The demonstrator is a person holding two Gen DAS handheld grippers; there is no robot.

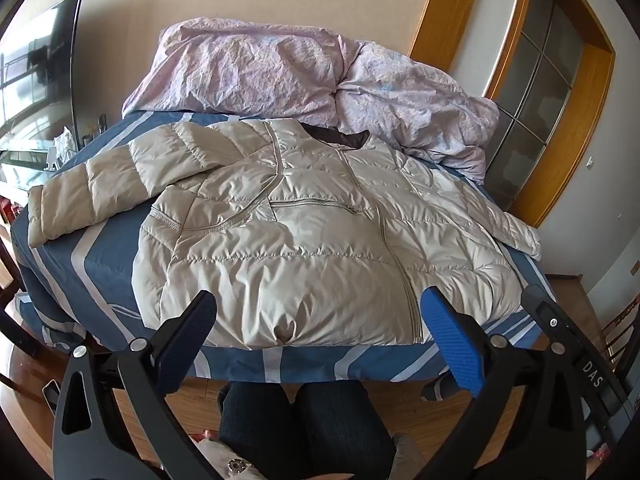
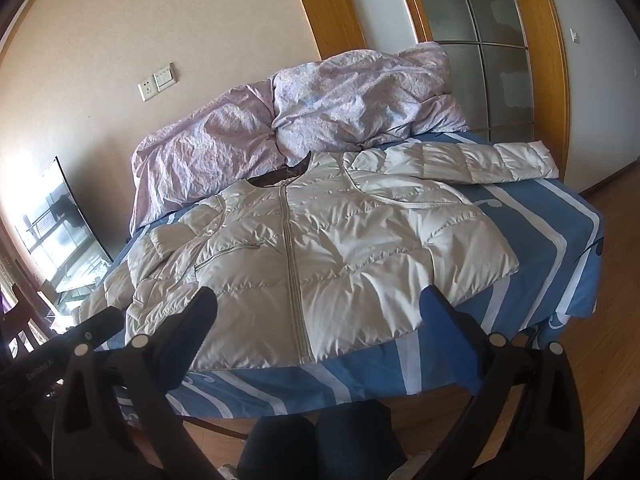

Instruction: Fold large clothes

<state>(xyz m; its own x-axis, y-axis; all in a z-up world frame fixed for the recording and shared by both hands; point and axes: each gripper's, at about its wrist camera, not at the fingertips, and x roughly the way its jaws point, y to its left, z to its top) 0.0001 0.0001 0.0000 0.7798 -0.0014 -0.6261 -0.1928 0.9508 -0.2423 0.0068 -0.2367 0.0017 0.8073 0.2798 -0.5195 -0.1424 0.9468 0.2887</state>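
A beige quilted puffer jacket [image 1: 304,232] lies flat, zipped, front up on the blue striped bed sheet [image 1: 92,264], collar toward the wall and hem at the near edge. Its left sleeve [image 1: 92,196] stretches out to the left; in the right wrist view the other sleeve [image 2: 480,162] stretches to the right. My left gripper [image 1: 318,340] hovers open just short of the hem, nothing between its fingers. My right gripper [image 2: 318,332] also stands open above the jacket [image 2: 320,248] near its hem, touching nothing. The right gripper's body shows at the right of the left wrist view.
A crumpled pink duvet [image 1: 304,80] is heaped at the bed's far end against the wall. A dark screen [image 1: 40,64] stands at the left, a wood-framed glass door [image 2: 480,48] at the right. A person's knees [image 1: 304,432] are below the bed's near edge, over wooden floor.
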